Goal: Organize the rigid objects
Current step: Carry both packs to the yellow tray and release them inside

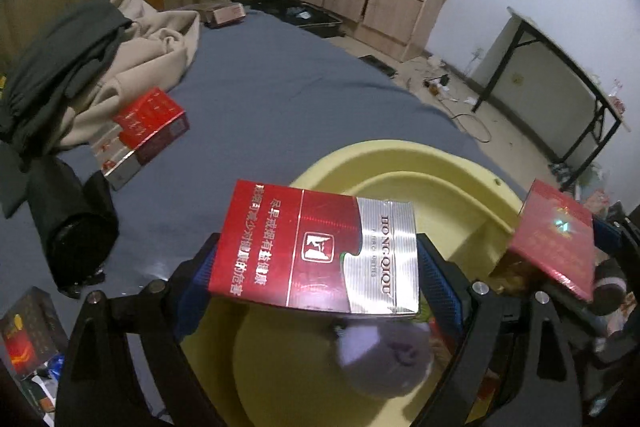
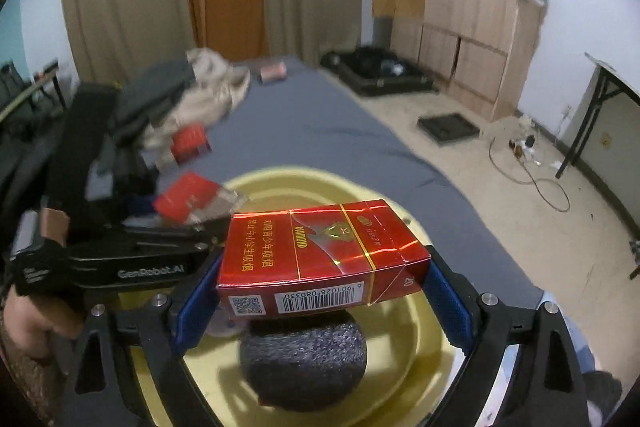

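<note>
Holding a red-and-silver pack [image 1: 316, 247] between its blue pads, the left gripper [image 1: 316, 267] hangs above the yellow basin [image 1: 400, 163]. The pack lies flat across the jaws, its printed face up, with both pads pressed to its short ends. The right gripper [image 2: 324, 275] is clamped the same way on a red pack [image 2: 320, 255], barcode side toward the camera, and it too sits above the basin. Seen from the left wrist, the red pack [image 1: 556, 235] is over the basin's right rim; seen from the right wrist, the red-and-silver pack [image 2: 192, 203] is over the basin's left rim, blurred. A gloved hand [image 2: 36, 287] grips the left tool's handle to the left of the basin.

Inside the basin lie a pale plush toy [image 1: 384, 359] and a dark grey speckled ball [image 2: 304, 363], each directly below a held pack. The basin rests on a grey sheet [image 1: 280, 87]. Farther back on the sheet from the basin, more red packs [image 1: 148, 131] are stacked beside a heap of clothes [image 1: 104, 59], well apart from the basin.
</note>
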Demonstrator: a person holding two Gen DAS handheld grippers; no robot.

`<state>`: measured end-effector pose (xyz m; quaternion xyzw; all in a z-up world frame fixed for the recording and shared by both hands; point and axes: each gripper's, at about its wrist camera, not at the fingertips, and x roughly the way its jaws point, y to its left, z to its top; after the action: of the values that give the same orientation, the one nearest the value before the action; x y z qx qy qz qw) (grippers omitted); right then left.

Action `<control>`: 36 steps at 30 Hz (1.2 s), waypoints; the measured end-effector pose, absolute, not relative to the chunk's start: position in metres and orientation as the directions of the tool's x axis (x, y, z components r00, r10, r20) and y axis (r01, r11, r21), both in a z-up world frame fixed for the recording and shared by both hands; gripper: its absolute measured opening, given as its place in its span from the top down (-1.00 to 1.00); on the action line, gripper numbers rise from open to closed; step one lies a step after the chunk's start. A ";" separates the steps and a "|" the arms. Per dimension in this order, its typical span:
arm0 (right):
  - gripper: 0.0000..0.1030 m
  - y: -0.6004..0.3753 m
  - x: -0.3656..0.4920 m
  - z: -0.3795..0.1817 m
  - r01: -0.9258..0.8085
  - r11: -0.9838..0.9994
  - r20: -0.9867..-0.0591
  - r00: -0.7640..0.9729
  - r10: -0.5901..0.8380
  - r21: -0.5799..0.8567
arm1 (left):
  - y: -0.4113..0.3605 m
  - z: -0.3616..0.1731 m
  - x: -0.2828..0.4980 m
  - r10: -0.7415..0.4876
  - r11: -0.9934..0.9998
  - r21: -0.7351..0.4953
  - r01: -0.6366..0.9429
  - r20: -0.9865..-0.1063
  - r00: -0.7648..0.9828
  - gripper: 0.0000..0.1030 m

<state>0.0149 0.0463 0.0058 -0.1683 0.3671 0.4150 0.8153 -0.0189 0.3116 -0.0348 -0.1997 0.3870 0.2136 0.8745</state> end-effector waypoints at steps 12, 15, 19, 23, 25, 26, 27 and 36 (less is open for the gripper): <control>-0.80 0.097 0.024 -0.006 -0.811 0.581 -0.810 0.381 0.446 -0.062 | 0.307 -0.037 -0.013 0.273 0.841 -0.090 -0.534 -0.781 0.562 -0.76; -0.83 0.093 0.013 -0.007 -0.810 0.581 -0.804 0.401 0.439 -0.087 | 0.310 -0.035 -0.014 0.258 0.838 -0.108 -0.535 -0.785 0.563 -0.82; -0.99 0.084 -0.001 -0.001 -0.812 0.571 -0.775 0.434 0.460 -0.116 | 0.311 -0.011 -0.027 0.253 0.832 -0.164 -0.530 -0.738 0.626 -0.98; -0.99 0.064 -0.011 0.016 -0.792 0.601 -0.742 0.465 0.483 -0.106 | 0.304 0.017 -0.040 0.263 0.833 -0.202 -0.515 -0.675 0.689 -1.00; -0.99 0.042 -0.015 0.031 -0.769 0.636 -0.707 0.482 0.518 -0.058 | 0.296 0.030 -0.042 0.262 0.845 -0.202 -0.496 -0.651 0.712 -1.00; -0.99 0.031 -0.017 0.038 -0.756 0.653 -0.693 0.494 0.525 -0.044 | 0.291 0.034 -0.042 0.258 0.851 -0.202 -0.484 -0.643 0.721 -1.00; -0.99 0.018 -0.020 0.045 -0.742 0.669 -0.676 0.510 0.532 -0.033 | 0.284 0.039 -0.042 0.247 0.861 -0.204 -0.465 -0.632 0.735 -1.00; -0.99 -0.168 -0.082 0.096 -0.470 0.883 -0.553 0.734 0.395 0.006 | 0.163 0.047 0.003 -0.014 0.979 -0.168 -0.117 -0.625 0.781 -1.00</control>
<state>-0.0818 -0.1682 0.0961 -0.0673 0.2808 0.2328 0.9287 0.0030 0.1632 0.0471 -0.0992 0.3300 0.0276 0.9384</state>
